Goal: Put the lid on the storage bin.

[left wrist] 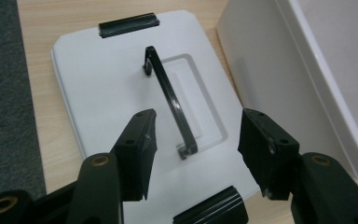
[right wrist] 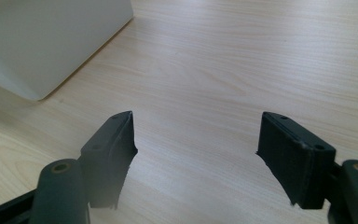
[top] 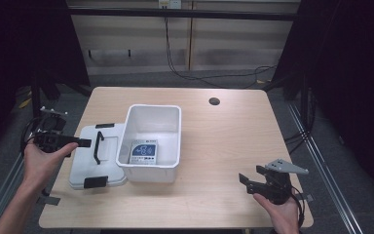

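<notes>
Two forearms enter the high view from the bottom edge. At the lower right, the right gripper (top: 249, 180) hovers over bare wood of the surface (top: 224, 141), its fingers apart with nothing between them. At the left edge, the left gripper (top: 80, 143) is held level with its tips over the near-left rim of the white lid (top: 85, 161), which lies flat on the surface, touching the left side of the open white bin (top: 173, 146). A blue-and-white packet (top: 143, 151) lies on the bin's floor.

From the left gripper view, the fingers (left wrist: 140, 140) stand apart above the lid (left wrist: 102, 88), clamping nothing; the lid's black handle (left wrist: 170, 100) stands raised in the gap between them, untouched. The bin's wall (left wrist: 270, 70) rises just beside the lid.

From the right gripper view, the fingers (right wrist: 114, 140) are spread wide over the surface (right wrist: 223, 70), with a corner of the bin (right wrist: 42, 42) at the upper left.
</notes>
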### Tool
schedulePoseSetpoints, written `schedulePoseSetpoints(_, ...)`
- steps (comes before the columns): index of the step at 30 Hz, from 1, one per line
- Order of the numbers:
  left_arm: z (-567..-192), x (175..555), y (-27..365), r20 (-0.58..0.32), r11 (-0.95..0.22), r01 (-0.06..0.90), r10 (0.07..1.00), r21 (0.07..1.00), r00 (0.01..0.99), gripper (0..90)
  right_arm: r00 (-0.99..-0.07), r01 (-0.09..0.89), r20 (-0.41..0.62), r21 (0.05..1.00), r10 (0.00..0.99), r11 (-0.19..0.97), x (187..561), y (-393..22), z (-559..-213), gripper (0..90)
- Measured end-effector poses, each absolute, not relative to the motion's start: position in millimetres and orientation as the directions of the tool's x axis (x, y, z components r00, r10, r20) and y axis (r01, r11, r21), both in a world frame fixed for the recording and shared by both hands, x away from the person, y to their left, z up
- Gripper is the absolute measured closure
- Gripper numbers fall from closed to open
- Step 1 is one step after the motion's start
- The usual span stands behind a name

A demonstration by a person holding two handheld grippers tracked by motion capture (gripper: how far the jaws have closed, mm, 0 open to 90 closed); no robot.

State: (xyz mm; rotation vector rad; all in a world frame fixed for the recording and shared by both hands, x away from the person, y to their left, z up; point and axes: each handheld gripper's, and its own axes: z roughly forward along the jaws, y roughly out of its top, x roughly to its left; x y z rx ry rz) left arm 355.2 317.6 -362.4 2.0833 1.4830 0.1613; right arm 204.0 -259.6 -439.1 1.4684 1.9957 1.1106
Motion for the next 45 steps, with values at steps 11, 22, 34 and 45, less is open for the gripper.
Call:
schedulePoseSetpoints(11, -367, 376, 309, -0.193, -0.203, 0.9, 0.936, 0.385, 0.293, 54.2, -0.356, 0.596, 0.119, 0.793, 0.927, 0.127, 204, -259, -440, 26.7)
schedulePoseSetpoints(22, -375, 392, 291, -0.189, -0.209, 0.929, 0.943, 0.305, 0.274, 54.4, -0.361, 0.601, 0.119, 0.788, 0.925, 0.133, 205, -258, -441, 26.1)
schedulePoseSetpoints(34, -390, 412, 275, -0.165, -0.184, 0.962, 0.962, 0.199, 0.218, 57.6, -0.368, 0.6, 0.116, 0.788, 0.923, 0.14, 206, -257, -441, 25.5)
schedulePoseSetpoints(45, -405, 425, 269, -0.116, -0.103, 0.99, 0.987, 0.1, 0.114, 64.9, -0.371, 0.601, 0.113, 0.786, 0.922, 0.145, 206, -257, -441, 24.5)
